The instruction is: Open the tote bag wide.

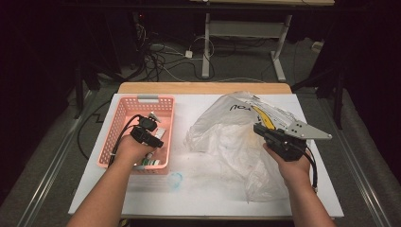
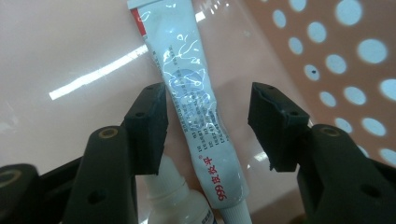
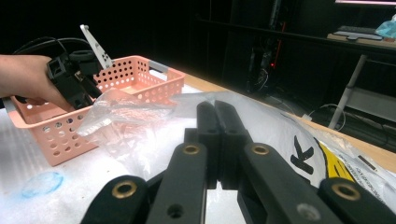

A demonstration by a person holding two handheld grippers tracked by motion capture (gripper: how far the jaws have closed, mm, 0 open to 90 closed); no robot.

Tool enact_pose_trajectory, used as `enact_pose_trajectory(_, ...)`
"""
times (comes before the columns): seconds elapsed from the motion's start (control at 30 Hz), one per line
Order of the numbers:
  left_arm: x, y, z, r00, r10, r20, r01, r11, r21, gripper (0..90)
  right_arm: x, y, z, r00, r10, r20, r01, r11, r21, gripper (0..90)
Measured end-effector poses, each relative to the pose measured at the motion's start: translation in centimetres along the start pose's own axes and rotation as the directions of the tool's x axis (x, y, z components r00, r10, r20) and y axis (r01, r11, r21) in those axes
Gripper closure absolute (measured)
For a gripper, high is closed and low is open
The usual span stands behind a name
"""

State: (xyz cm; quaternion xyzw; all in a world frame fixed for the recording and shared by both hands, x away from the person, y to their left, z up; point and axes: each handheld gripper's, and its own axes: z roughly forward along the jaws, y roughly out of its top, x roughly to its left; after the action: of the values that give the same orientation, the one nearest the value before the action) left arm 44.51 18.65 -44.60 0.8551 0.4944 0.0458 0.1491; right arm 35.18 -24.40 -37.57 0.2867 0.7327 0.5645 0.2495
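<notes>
My left gripper (image 2: pixel 208 107) reaches down into the pink perforated basket (image 2: pixel 327 56). Its jaws stand open on either side of a white ointment tube (image 2: pixel 194 93) with red print, which lies flat on the basket floor; the pads do not touch it. A small white bottle (image 2: pixel 175 196) lies beside the tube, under the left jaw. In the high view the left gripper (image 1: pixel 152 141) hangs over the near half of the basket (image 1: pixel 118 123). My right gripper (image 3: pixel 215 109) is shut, with the film of a clear plastic bag (image 3: pixel 140 135) pinched at its tips. It holds the bag (image 1: pixel 227 137) at mid table.
The basket stands at the left of the white table (image 1: pixel 198 198), the crumpled bag to its right. A faint blue ring mark (image 1: pixel 176 179) sits near the front edge. Beyond the table are dark floor, cables and a desk frame (image 1: pixel 206 47).
</notes>
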Motion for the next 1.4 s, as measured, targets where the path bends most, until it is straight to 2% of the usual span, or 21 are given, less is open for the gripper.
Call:
enact_pose_trajectory(0.1,0.1,0.1,0.3,0.9999,-0.012,0.003,0.012,0.9994,0.032,50.5,0.0,0.0,0.0,1.0,0.004,0.001,-0.004,1.0,0.0,90.0)
enact_pose_trajectory(0.23,0.1,0.3,0.4,0.9998,-0.019,-0.009,0.019,0.999,0.04,53.7,0.0,0.0,0.0,1.0,0.0,-0.007,0.0,1.0,0.002,90.0)
enact_pose_trajectory(0.47,0.1,0.5,0.6,0.9994,-0.034,-0.003,0.034,0.9992,0.019,66.7,0.1,0.0,0.0,0.9999,0.0,-0.011,0.0,1.0,0.003,90.0)
enact_pose_trajectory(0.6,0.0,0.7,0.7,0.9989,-0.046,-0.009,0.047,0.9989,0.011,67.4,0.1,0.1,0.0,0.9999,0.0,-0.011,0.0,1.0,0.001,90.0)
enact_pose_trajectory(1.17,0.0,0.7,0.4,0.9988,-0.047,-0.012,0.048,0.9989,0.005,67.7,0.0,0.0,-0.1,0.9999,0.012,-0.01,-0.012,1.0,-0.001,90.0)
enact_pose_trajectory(1.4,0.2,0.3,-1.0,0.9987,-0.051,-0.008,0.05,0.9976,-0.048,67.7,-0.1,0.0,-0.3,0.9999,0.014,-0.009,-0.014,1.0,-0.004,90.0)
